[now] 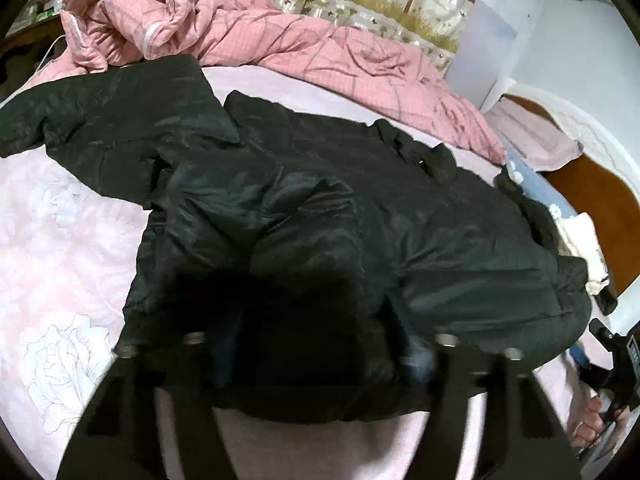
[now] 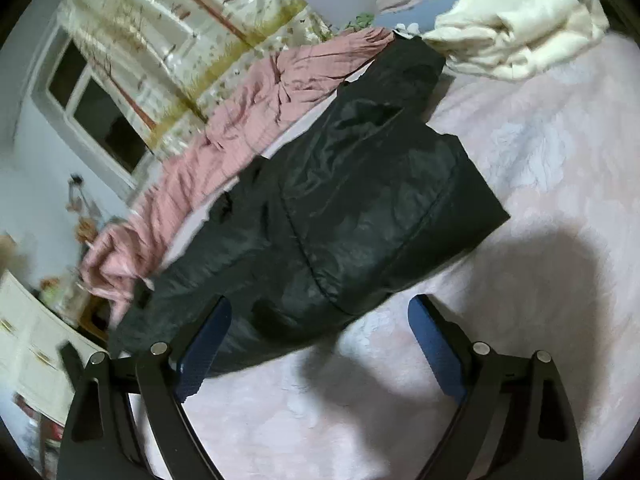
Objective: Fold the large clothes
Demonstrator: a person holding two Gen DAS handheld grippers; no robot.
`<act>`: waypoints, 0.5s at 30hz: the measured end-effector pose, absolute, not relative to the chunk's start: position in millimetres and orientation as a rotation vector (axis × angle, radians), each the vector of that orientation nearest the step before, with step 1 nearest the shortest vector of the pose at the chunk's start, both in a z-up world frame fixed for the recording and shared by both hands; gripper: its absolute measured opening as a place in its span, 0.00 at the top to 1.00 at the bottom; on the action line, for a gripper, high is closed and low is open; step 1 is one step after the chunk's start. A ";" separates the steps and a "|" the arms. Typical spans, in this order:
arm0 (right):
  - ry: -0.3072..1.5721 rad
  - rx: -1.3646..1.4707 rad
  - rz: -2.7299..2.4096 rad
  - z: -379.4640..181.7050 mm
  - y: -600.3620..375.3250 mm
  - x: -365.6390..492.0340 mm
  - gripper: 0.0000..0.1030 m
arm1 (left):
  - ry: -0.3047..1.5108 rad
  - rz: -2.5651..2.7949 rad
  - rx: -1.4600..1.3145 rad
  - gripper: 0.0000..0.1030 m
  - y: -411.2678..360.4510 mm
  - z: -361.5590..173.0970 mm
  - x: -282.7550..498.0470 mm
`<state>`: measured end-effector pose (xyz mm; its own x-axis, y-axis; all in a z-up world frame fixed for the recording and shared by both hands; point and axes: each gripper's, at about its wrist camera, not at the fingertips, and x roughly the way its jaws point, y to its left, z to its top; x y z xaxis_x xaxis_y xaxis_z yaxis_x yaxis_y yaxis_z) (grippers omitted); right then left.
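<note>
A large black padded jacket (image 1: 320, 208) lies spread on the pale pink bedsheet (image 1: 60, 248), one sleeve stretched to the far left. My left gripper (image 1: 316, 344) is low over the jacket's near hem, its blue pads wide apart with dark fabric bunched between them. In the right wrist view the jacket (image 2: 360, 200) lies partly folded, running diagonally. My right gripper (image 2: 320, 344) is open above the sheet at the jacket's near edge and holds nothing. The other gripper and a hand show at the right edge of the left wrist view (image 1: 612, 368).
A crumpled pink quilt (image 1: 280, 40) lies along the far side of the bed. A cream garment (image 2: 516, 20) is piled near the jacket's far end. A wooden headboard (image 1: 592, 192) stands at the right, with patterned curtains (image 2: 168, 48) and a window behind.
</note>
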<state>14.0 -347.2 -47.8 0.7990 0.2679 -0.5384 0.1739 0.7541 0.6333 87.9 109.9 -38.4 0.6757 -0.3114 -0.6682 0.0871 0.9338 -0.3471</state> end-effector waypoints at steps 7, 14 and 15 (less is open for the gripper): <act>0.676 0.744 0.094 -52.6 -334.9 20.7 0.11 | 0.751 -0.167 -0.247 0.69 100.2 -31.3 84.5; 0.669 0.651 0.005 -52.2 -333.0 31.9 0.26 | 0.740 -0.132 -0.201 0.70 94.2 -31.5 85.6; 0.665 0.623 -0.004 -50.4 -329.9 35.4 0.26 | 0.739 -0.133 -0.201 0.70 94.4 -31.3 85.2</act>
